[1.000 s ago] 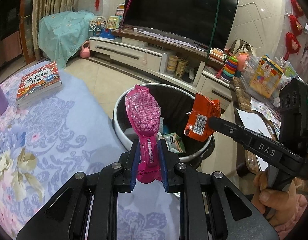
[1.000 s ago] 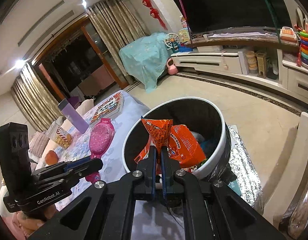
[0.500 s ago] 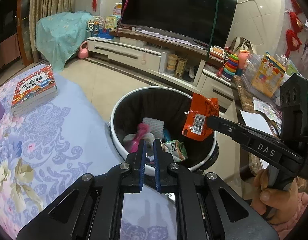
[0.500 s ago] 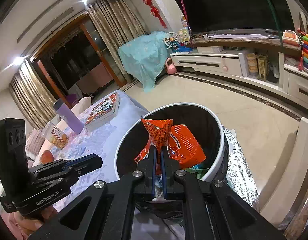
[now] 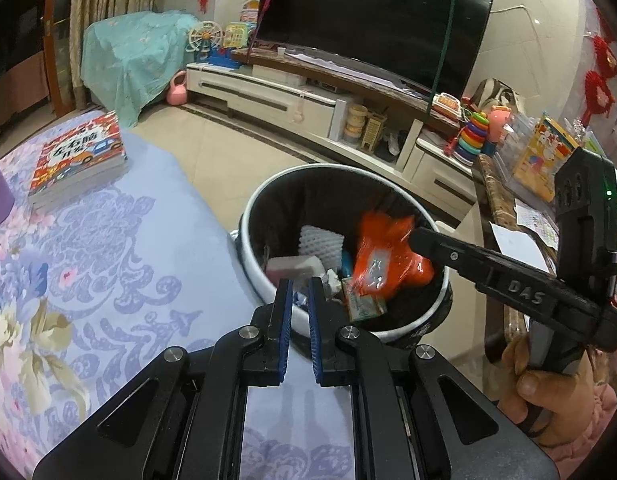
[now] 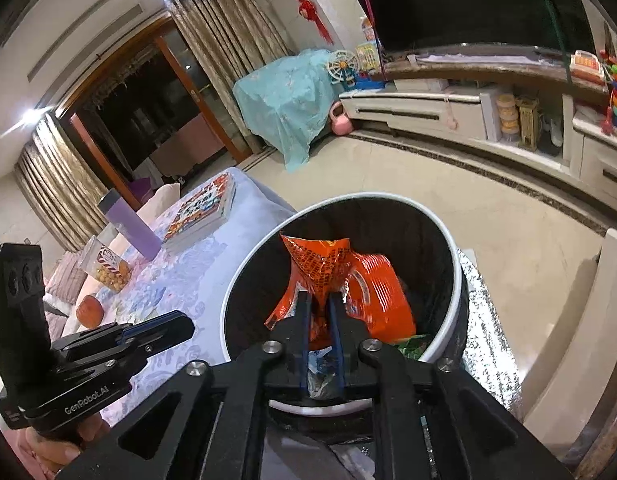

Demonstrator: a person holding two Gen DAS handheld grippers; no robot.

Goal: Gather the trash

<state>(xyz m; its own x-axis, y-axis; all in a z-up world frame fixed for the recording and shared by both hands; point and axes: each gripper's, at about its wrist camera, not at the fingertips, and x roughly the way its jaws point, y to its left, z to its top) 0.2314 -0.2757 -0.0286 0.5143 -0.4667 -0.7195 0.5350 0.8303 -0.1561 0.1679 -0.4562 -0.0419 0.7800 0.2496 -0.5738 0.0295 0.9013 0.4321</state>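
A round bin [image 5: 320, 167] with a white rim and black liner stands beside the table, with several wrappers inside. My left gripper [image 5: 298, 280] hovers over its near rim, shut, with nothing between the blue pads. A pale pink packet [image 5: 294, 266] lies in the bin just beyond them. My right gripper [image 6: 319, 296] is above the bin [image 6: 372, 196] and its jaws are opening. An orange snack wrapper [image 6: 328, 264] is between them, loose from the pads. In the left wrist view the orange wrapper [image 5: 384, 256] is blurred below the right gripper [image 5: 414, 236].
The table's floral cloth [image 5: 108, 260] runs up to the bin. On it are a picture book [image 5: 78, 156], a purple bottle [image 6: 128, 224], a snack jar [image 6: 106, 264] and an orange fruit [image 6: 90, 306]. A foil mat [image 6: 488, 340] lies right of the bin.
The pink wrapper left my left gripper and dropped into the bin, and the left jaws closed. The right jaws have parted and the orange wrapper has sunk lower.
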